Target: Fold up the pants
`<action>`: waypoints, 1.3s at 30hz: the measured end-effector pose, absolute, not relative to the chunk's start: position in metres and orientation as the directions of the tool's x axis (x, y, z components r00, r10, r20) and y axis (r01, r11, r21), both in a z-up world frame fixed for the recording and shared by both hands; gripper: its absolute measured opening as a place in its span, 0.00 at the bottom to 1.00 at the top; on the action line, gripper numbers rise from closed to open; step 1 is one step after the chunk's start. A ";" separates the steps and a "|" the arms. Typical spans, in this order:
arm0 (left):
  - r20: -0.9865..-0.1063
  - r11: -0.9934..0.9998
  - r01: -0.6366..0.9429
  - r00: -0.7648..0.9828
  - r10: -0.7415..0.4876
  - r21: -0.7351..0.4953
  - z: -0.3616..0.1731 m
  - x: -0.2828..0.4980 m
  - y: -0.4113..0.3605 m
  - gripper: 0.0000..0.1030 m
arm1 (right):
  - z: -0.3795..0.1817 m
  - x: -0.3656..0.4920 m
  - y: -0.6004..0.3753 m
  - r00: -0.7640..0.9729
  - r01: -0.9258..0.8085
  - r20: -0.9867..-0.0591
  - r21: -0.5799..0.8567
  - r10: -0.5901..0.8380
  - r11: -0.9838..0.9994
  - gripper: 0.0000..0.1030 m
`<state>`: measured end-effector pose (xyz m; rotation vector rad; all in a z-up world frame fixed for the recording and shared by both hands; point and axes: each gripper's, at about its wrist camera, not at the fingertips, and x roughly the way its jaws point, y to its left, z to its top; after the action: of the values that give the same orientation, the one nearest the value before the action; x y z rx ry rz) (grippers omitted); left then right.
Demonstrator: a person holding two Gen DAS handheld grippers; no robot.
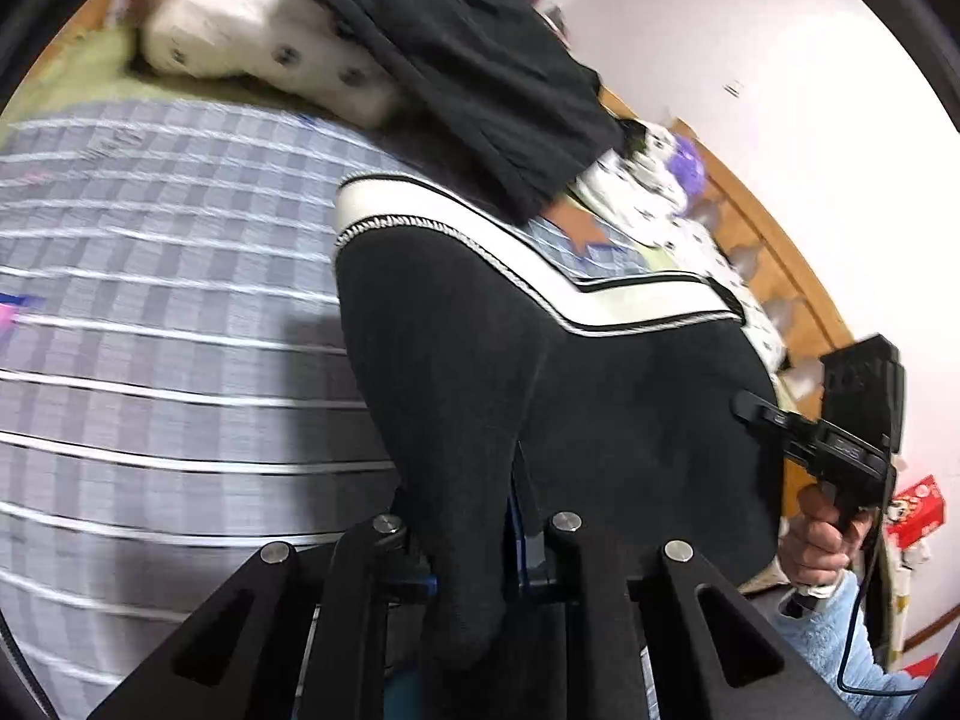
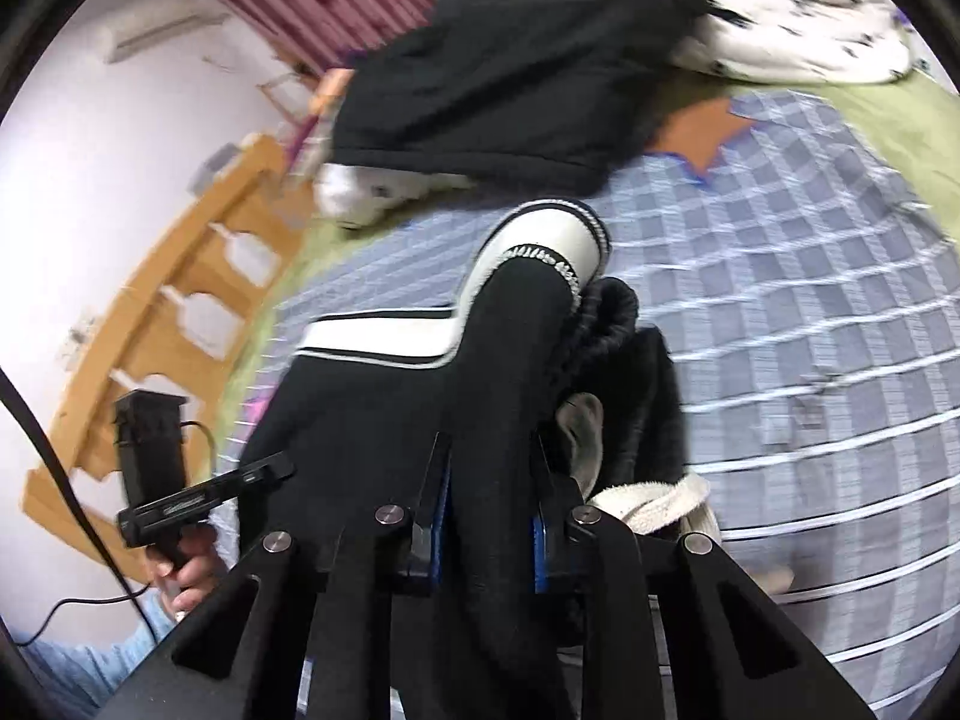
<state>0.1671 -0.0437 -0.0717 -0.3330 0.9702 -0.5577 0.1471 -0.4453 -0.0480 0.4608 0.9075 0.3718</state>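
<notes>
The black pants (image 1: 600, 396) with a white band (image 1: 630, 300) hang stretched between both grippers above the checked bed sheet (image 1: 150, 300). In the left wrist view a bunch of the black cloth is pinched by my left gripper (image 1: 465, 540), which is shut on it. My right gripper (image 1: 750, 408) shows at the right, held by a hand, its tip at the pants' far edge. In the right wrist view my right gripper (image 2: 489, 480) is shut on a thick fold of the pants (image 2: 372, 408). Cream fleece lining (image 2: 654, 498) spills out beside it. The left gripper (image 2: 270, 471) is at the lower left.
Another black garment (image 1: 480, 60) lies over a spotted white pillow (image 1: 270, 54) at the far end of the bed. A wooden headboard (image 1: 774, 264) runs along the white wall. A red box (image 1: 918, 507) stands beyond the bed.
</notes>
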 end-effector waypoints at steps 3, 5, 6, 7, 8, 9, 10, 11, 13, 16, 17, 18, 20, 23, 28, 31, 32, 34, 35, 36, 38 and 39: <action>-0.706 0.842 0.256 0.461 -0.538 -0.474 -0.069 0.164 0.005 0.15 | -0.051 0.148 -0.401 0.557 -0.175 -0.594 0.599 0.580 0.782 0.20; -0.737 0.873 0.246 0.467 -0.488 -0.422 -0.079 0.160 0.031 0.16 | -0.063 0.152 -0.376 0.543 -0.204 -0.574 0.618 0.613 0.759 0.20; -0.759 0.889 0.240 0.463 -0.457 -0.389 -0.091 0.160 0.038 0.18 | -0.076 0.156 -0.359 0.528 -0.208 -0.579 0.621 0.621 0.756 0.20; -0.780 0.900 0.227 0.450 -0.435 -0.371 -0.107 0.163 0.041 0.23 | -0.083 0.159 -0.351 0.517 -0.208 -0.590 0.617 0.621 0.759 0.20; -0.793 0.905 0.212 0.435 -0.426 -0.369 -0.121 0.166 0.042 0.28 | -0.099 0.161 -0.339 0.508 -0.208 -0.624 0.581 0.594 0.787 0.21; -0.801 0.910 0.194 0.431 -0.415 -0.367 -0.133 0.168 0.043 0.40 | -0.114 0.161 -0.329 0.533 -0.195 -0.685 0.473 0.497 0.859 0.28; -0.807 0.915 0.182 0.432 -0.402 -0.359 -0.143 0.168 0.042 0.51 | -0.127 0.160 -0.325 0.540 -0.175 -0.741 0.364 0.399 0.915 0.31; -0.805 0.922 0.181 0.450 -0.387 -0.342 -0.144 0.165 0.045 0.54 | -0.135 0.160 -0.324 0.531 -0.183 -0.762 0.324 0.370 0.928 0.34; -0.791 0.942 0.187 0.511 -0.336 -0.279 -0.132 0.157 0.048 0.55 | -0.130 0.160 -0.331 0.518 -0.167 -0.771 0.334 0.371 0.928 0.46; -0.766 0.973 0.169 0.602 -0.227 -0.155 -0.107 0.149 0.053 0.55 | -0.091 0.155 -0.328 0.564 -0.167 -0.790 0.177 0.241 0.970 0.39; -0.752 0.974 0.176 0.620 -0.223 -0.144 -0.101 0.150 0.054 0.55 | -0.080 0.152 -0.327 0.595 -0.177 -0.773 0.142 0.221 0.974 0.39; -0.734 0.972 0.191 0.640 -0.228 -0.136 -0.091 0.155 0.049 0.55 | -0.070 0.150 -0.326 0.622 -0.192 -0.750 0.134 0.226 0.972 0.39; -0.708 0.967 0.221 0.662 -0.245 -0.128 -0.081 0.167 0.036 0.55 | -0.053 0.157 -0.317 0.670 -0.227 -0.694 0.145 0.262 0.963 0.39; -0.666 0.961 0.253 0.698 -0.264 -0.116 -0.071 0.197 0.009 0.55 | -0.052 0.183 -0.289 0.685 -0.284 -0.671 0.112 0.284 0.952 0.39; -0.784 0.981 0.190 0.601 -0.155 -0.047 -0.121 0.245 -0.012 0.57 | -0.119 0.228 -0.273 0.638 -0.277 -0.753 -0.027 0.162 0.960 0.30; -0.758 0.976 0.198 0.622 -0.196 -0.090 -0.122 0.242 -0.005 0.57 | -0.118 0.236 -0.290 0.627 -0.275 -0.743 0.073 0.236 0.959 0.30; -0.759 0.976 0.197 0.619 -0.200 -0.095 -0.121 0.242 -0.003 0.57 | -0.118 0.235 -0.289 0.627 -0.276 -0.743 0.070 0.235 0.959 0.30; -0.772 0.977 0.193 0.607 -0.190 -0.089 -0.120 0.241 -0.002 0.57 | -0.119 0.233 -0.284 0.639 -0.283 -0.739 0.035 0.216 0.959 0.29; -0.780 0.976 0.199 0.595 -0.193 -0.090 -0.118 0.238 -0.003 0.57 | -0.117 0.232 -0.282 0.640 -0.278 -0.740 0.030 0.208 0.960 0.30; -0.790 0.972 0.214 0.578 -0.207 -0.098 -0.115 0.234 -0.004 0.57 | -0.114 0.231 -0.282 0.636 -0.272 -0.744 0.031 0.204 0.962 0.30; -0.801 0.967 0.238 0.559 -0.215 -0.093 -0.112 0.220 -0.008 0.57 | -0.107 0.227 -0.283 0.625 -0.250 -0.755 0.045 0.197 0.967 0.30; -0.804 0.965 0.249 0.556 -0.210 -0.080 -0.111 0.209 -0.008 0.57 | -0.104 0.223 -0.283 0.622 -0.240 -0.759 0.052 0.194 0.969 0.30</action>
<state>0.2088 -0.0081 -0.1107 0.0451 0.9436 -0.2712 0.2233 -0.2833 -0.1042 -0.0566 0.8646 0.2498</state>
